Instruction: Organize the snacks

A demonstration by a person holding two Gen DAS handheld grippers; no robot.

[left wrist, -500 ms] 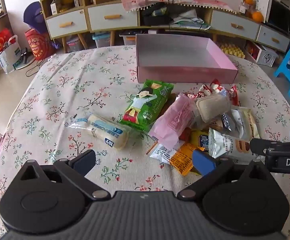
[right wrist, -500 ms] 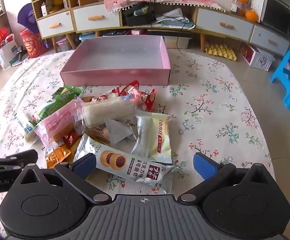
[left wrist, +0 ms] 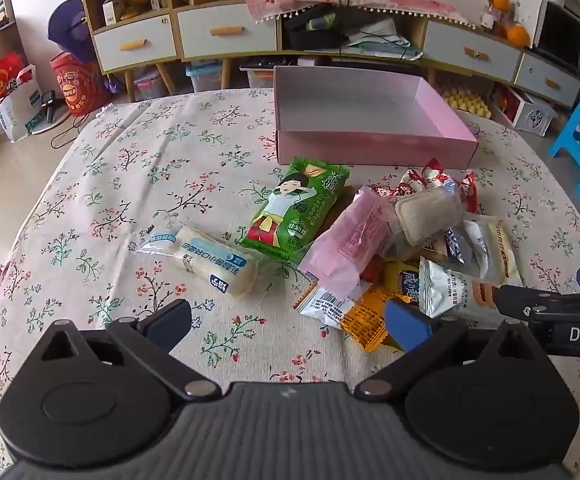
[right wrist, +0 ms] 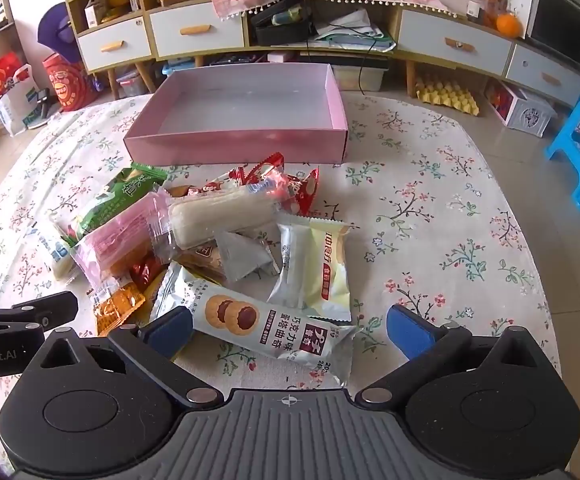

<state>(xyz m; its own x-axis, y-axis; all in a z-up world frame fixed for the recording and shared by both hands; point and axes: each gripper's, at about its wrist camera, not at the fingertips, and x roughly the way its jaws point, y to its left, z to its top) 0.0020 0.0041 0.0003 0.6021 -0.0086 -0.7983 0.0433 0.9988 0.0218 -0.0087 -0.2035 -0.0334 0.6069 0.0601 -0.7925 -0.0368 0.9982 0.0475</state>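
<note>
Holding nothing: left gripper (left wrist: 288,322), right gripper (right wrist: 290,326), both spread wide.
Pink box (right wrist: 246,142): bare inside, at 12 o'clock.
Snack pile (right wrist: 210,248): on the surface (right wrist: 429,220), outside the box.

My left gripper (left wrist: 288,322) has bare tablecloth (left wrist: 130,184) ahead, snack pile (left wrist: 389,240) crowding my right side, pink box (right wrist: 242,120) walling the far edge, open cloth right of my right gripper (right wrist: 290,330).

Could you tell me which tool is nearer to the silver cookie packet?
Right. The right tool is open with the cookie packet lying between its fingers. The left tool is also open, off to the packet's left over the tablecloth, beside the pile.
</note>
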